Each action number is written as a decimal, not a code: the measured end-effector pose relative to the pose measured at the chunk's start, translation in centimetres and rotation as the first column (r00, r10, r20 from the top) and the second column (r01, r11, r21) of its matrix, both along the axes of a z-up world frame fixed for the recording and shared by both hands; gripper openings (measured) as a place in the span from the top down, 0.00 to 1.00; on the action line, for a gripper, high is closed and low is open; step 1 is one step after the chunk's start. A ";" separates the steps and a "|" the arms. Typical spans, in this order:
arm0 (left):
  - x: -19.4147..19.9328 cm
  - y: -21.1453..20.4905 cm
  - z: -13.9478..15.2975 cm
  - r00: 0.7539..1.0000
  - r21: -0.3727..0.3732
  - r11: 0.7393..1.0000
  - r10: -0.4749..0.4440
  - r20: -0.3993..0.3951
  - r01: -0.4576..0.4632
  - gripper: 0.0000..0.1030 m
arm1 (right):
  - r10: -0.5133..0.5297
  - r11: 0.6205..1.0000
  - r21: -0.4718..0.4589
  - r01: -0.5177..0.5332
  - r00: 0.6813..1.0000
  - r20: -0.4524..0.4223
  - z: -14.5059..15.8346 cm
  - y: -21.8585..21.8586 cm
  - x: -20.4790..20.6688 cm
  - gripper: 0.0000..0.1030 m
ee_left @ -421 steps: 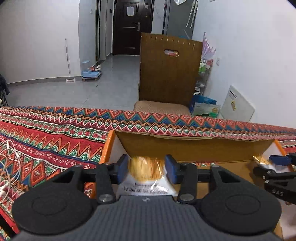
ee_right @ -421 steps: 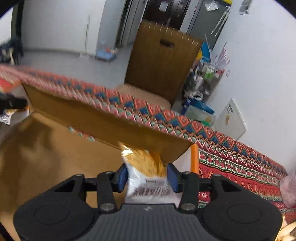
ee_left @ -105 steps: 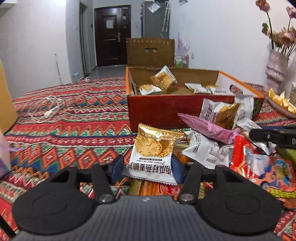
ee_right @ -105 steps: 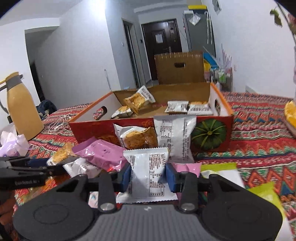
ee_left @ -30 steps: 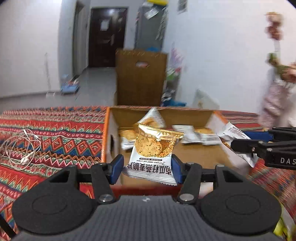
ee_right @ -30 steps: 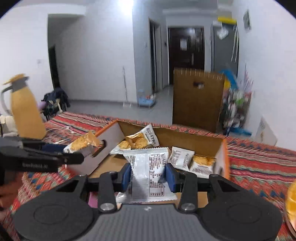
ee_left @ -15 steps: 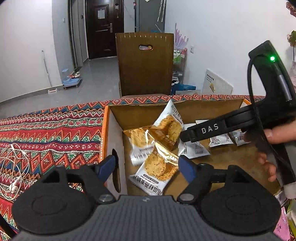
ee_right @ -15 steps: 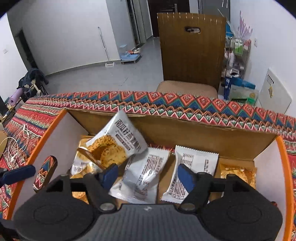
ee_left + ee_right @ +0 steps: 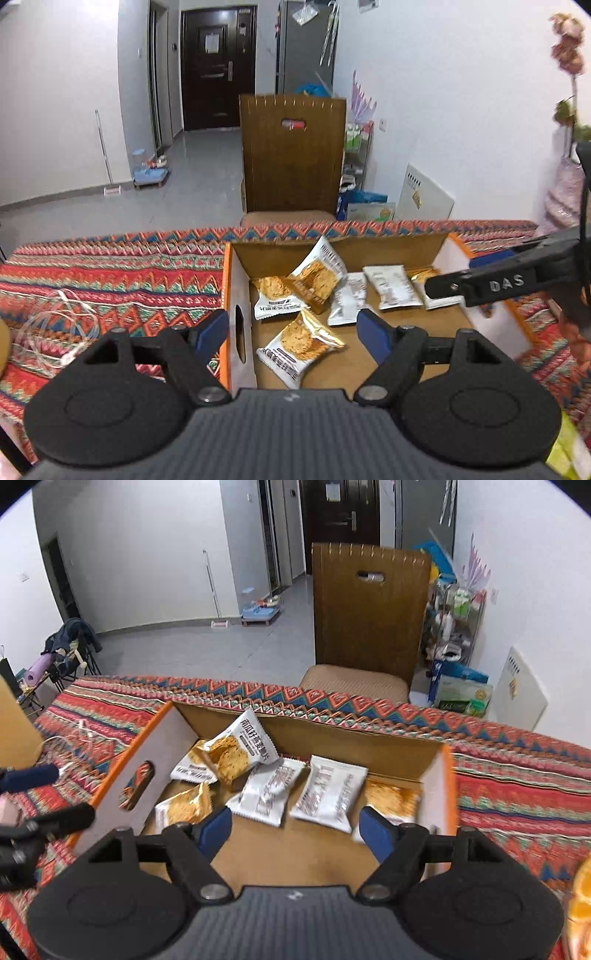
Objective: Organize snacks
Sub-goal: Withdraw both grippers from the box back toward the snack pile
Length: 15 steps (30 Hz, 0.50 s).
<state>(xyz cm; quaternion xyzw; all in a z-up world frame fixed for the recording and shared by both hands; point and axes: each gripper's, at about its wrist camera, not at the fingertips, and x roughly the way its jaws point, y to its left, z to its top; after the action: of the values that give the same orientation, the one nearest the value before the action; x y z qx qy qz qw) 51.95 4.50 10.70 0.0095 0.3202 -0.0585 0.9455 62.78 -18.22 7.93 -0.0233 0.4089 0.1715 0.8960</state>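
Snacks are in the cardboard box (image 9: 369, 247) now, and the left wrist view looks straight down on them. The left gripper (image 9: 293, 334) has just been opening, its blue pads spread wide, nothing pressed between them. A gold cracker packet (image 9: 299, 349) lies flat on the box floor below and between the pads, clear of both. Behind it a small cluster: another cracker packet (image 9: 275, 299) lying flat, a tilted packet (image 9: 317, 275) leaning up near the back wall, and white packets (image 9: 391, 288) in a row to the right. The right gripper (image 9: 461, 286) reaches in from the right edge over that row; whether it touches a packet is hard to say from here. The box sits on a patterned tablecloth (image 9: 110, 280), with a white cable (image 9: 55, 325) coiled off to the left.

Over to the right wrist view. The right gripper (image 9: 295, 829) has also just been opening; its pads stand apart and empty above the box floor. Two white packets (image 9: 328, 794) lie just beyond the pads, side by side, with a gold packet (image 9: 391, 801) near the right wall. The tilted packet (image 9: 240, 751) props against the others at the back left. The left gripper (image 9: 44, 797) shows at the left edge, outside the box (image 9: 436, 779). A wooden chair (image 9: 365, 613) stands past the table.
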 end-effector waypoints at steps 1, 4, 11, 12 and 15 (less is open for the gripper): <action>-0.8 -0.1 0.6 1.000 0.002 1.000 -0.002 0.010 0.002 0.22 | 0.003 1.000 0.003 -0.003 1.000 0.013 0.8 -0.6 -1.1 0.23; -4.3 -0.2 3.0 0.999 -0.005 1.000 -0.008 0.042 0.008 0.14 | 0.020 1.000 0.005 -0.020 0.998 0.056 3.0 -2.4 -5.3 0.19; -13.9 0.3 5.4 0.996 -0.035 0.999 -0.015 0.092 0.018 0.04 | 0.049 0.998 0.028 -0.054 0.988 0.147 5.8 -6.9 -16.3 0.10; -15.5 0.3 5.5 0.994 -0.038 0.999 -0.019 0.103 0.023 0.03 | 0.056 0.998 0.023 -0.061 0.983 0.174 6.0 -7.5 -18.4 0.09; -20.0 0.3 5.3 0.988 -0.029 0.998 -0.048 0.148 0.053 0.02 | 0.073 0.997 0.007 -0.077 0.969 0.236 6.3 -9.0 -23.4 0.08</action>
<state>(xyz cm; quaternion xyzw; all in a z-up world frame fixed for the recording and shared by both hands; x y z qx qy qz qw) 31.98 4.77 16.00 0.0065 0.2481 -0.0868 0.9648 39.37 -27.27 14.23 -0.0518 0.2974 0.2044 0.9312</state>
